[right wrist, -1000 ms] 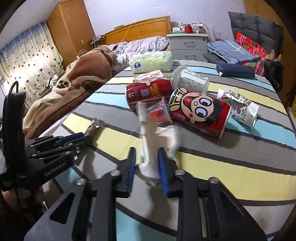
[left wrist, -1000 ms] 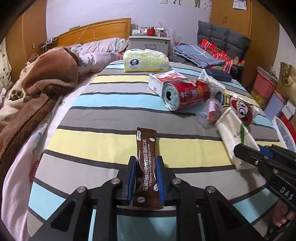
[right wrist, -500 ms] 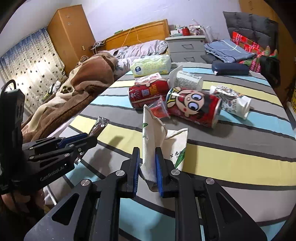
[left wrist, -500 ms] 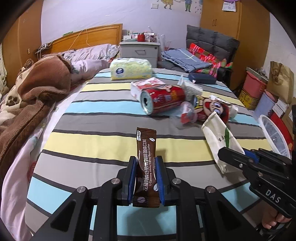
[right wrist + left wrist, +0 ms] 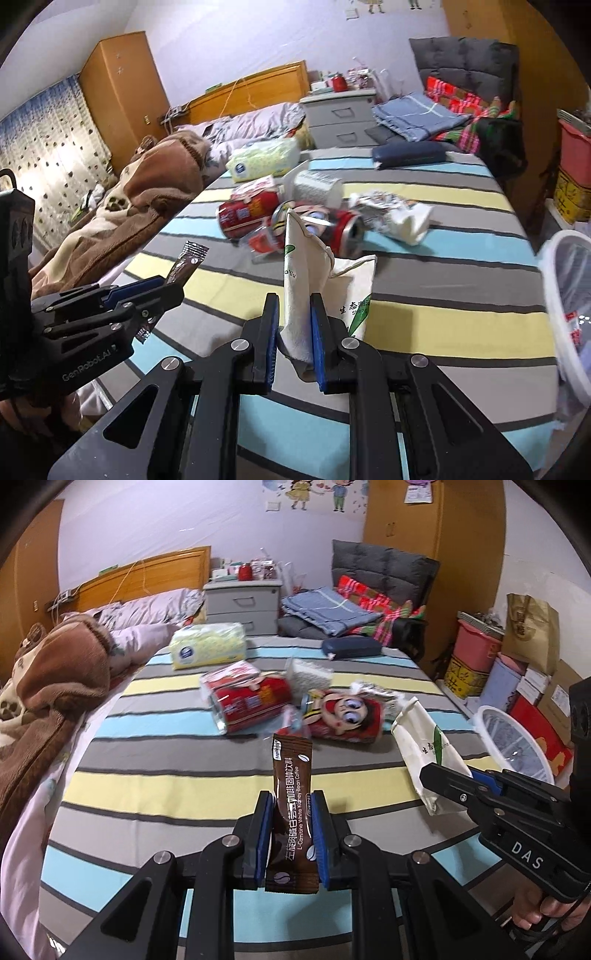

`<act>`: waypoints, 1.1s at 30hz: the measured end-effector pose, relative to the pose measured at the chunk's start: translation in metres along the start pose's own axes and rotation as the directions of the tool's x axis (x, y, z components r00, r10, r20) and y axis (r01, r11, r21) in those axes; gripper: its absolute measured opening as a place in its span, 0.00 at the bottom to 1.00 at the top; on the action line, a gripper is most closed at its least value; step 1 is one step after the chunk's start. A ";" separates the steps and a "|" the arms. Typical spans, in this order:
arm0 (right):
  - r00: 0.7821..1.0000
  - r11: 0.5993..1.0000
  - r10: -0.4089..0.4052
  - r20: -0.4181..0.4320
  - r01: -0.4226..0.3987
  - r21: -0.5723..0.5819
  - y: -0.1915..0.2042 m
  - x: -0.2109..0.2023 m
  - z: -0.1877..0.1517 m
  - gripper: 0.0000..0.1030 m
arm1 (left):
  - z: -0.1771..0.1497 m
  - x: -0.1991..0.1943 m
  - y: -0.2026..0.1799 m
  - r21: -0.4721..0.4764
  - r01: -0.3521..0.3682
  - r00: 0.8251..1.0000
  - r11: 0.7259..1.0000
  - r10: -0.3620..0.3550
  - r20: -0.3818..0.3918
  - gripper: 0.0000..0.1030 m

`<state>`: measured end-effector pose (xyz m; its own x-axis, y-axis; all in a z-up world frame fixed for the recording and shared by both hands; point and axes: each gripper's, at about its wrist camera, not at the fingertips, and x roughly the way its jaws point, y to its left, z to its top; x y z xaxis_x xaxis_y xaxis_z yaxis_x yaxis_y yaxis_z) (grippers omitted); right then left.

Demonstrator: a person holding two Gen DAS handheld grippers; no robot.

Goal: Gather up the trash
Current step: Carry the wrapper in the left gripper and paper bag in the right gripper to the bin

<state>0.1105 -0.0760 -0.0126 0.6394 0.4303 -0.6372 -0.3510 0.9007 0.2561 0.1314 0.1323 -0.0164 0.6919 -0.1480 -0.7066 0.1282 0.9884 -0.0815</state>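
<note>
Right hand-held gripper [image 5: 293, 332], clamped on the paper bag [image 5: 314, 280], is nearer the white bin [image 5: 565, 280] at its right (left hand-held gripper [image 5: 291, 834] clamps an upright coffee sachet [image 5: 293, 805]).

This is a bedroom in a home. A bed [image 5: 192, 775] with a striped sheet fills the near part of the scene, a wooden headboard [image 5: 147, 572] at its far left. A grey nightstand [image 5: 242, 605] with 2 drawers stands at the far side, and a dark cushioned chair [image 5: 384, 572] piled with folded blankets sits to its right. A wooden wardrobe [image 5: 122, 92] stands far left beside dotted curtains [image 5: 40, 147], and cartoon stickers [image 5: 317, 494] decorate the far wall.
</note>
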 end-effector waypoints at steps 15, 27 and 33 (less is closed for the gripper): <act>0.987 0.989 -0.131 0.089 0.123 0.083 -0.060 -0.052 0.002 0.16 | 0.026 -0.004 -0.095 0.131 0.084 0.995 0.988 -0.091 0.048 0.21; 0.960 0.959 -0.251 0.122 0.230 0.165 -0.119 -0.094 0.000 0.16 | 0.042 0.003 -0.184 0.235 0.193 0.977 0.953 -0.210 0.048 0.21; 0.943 0.939 -0.308 0.126 0.280 0.199 -0.147 -0.111 -0.003 0.16 | 0.046 0.012 -0.224 0.273 0.248 0.964 0.929 -0.265 0.025 0.21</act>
<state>0.0891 -0.2562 0.0183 0.7972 0.1357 -0.5883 -0.0141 0.9784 0.2064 0.1439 -0.0928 0.0260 0.6510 -0.4055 -0.6417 0.4849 0.8726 -0.0595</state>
